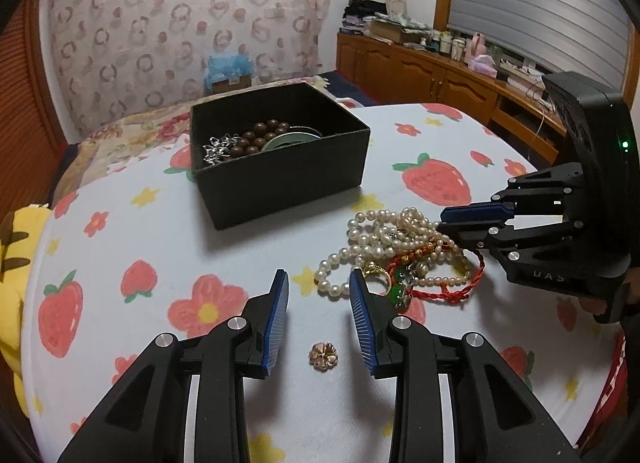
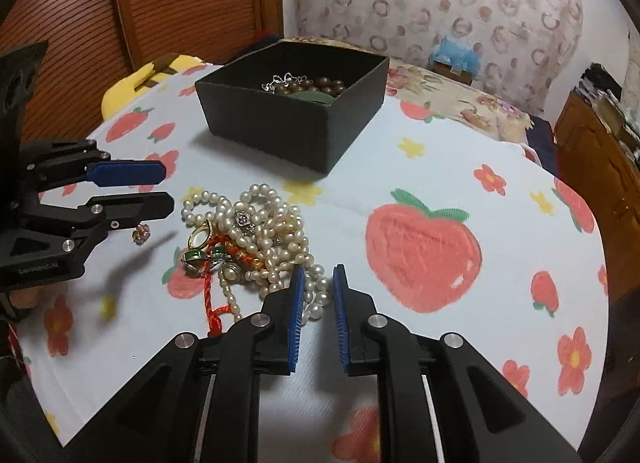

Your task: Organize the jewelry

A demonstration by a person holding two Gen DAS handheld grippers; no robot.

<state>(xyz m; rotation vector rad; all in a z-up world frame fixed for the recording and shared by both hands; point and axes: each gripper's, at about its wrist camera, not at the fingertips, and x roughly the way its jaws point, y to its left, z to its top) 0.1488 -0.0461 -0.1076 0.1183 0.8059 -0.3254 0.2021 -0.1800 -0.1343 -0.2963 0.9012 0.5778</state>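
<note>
Left gripper [image 1: 319, 283] spread empty over flower charm [image 1: 323, 356] beside pearl heap [image 1: 394, 239], right gripper [image 2: 317, 283] slightly parted at pearls: risks snagging tangled strands, dragging everything.

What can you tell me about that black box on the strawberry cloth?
The black box is a lidless rectangular box that looks like matte cardboard. It stands upright on the strawberry cloth, beyond the pearl pile, apart from it and from both tools. Inside lie brown beads, a silver chain and a green ring-shaped piece.
</note>
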